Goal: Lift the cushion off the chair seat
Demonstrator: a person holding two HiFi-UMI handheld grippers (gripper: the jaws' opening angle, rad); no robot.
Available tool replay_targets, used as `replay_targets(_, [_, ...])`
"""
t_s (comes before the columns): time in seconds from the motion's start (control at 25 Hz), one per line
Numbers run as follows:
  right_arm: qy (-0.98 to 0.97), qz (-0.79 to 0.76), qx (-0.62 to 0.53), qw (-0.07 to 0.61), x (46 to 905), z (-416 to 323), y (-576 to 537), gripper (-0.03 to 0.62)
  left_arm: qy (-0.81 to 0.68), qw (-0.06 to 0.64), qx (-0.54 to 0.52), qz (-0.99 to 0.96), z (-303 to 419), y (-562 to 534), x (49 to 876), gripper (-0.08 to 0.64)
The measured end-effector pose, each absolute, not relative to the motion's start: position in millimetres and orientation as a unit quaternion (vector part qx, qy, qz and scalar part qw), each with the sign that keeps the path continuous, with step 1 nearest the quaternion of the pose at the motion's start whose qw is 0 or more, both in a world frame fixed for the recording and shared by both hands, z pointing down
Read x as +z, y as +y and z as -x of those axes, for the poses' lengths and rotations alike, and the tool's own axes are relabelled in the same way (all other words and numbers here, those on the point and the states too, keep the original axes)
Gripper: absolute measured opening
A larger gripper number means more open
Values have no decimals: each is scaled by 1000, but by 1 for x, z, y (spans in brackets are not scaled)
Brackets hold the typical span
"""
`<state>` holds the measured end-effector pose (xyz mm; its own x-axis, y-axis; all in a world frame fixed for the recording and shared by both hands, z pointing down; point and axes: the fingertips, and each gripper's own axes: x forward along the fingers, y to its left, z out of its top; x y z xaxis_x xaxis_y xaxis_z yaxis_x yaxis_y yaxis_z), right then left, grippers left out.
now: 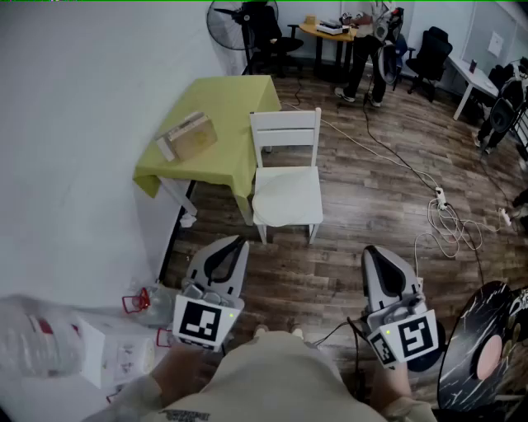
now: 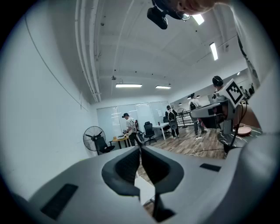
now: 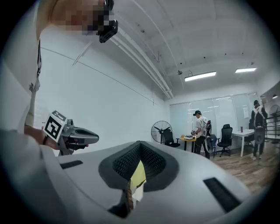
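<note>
A white wooden chair (image 1: 285, 132) stands beside the table, with a white cushion (image 1: 287, 194) lying flat on its seat. My left gripper (image 1: 241, 241) is held near my body, well short of the chair, jaws shut and empty. My right gripper (image 1: 370, 250) is level with it on the right, also shut on nothing. In the left gripper view the shut jaws (image 2: 140, 149) point level into the room, and a sliver of the white chair (image 2: 145, 191) shows below them. In the right gripper view the shut jaws (image 3: 139, 145) frame a strip of the yellow-green tablecloth (image 3: 138, 175).
A table with a yellow-green cloth (image 1: 235, 107) and a cardboard box (image 1: 188, 137) stands left of the chair against the white wall. Cables and a power strip (image 1: 440, 198) lie on the wood floor at right. A black round object (image 1: 483, 354) sits near my right. People, a fan (image 1: 224, 15) and desks are at the back.
</note>
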<state>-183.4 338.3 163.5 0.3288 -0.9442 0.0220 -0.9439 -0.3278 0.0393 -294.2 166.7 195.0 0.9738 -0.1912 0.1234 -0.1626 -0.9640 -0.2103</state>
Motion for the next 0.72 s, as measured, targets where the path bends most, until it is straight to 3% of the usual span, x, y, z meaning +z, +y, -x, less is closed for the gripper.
replay_targets(0.72, [-584, -812, 9, 6, 175, 160, 369, 21, 90, 93, -78, 989, 267, 196, 203, 30])
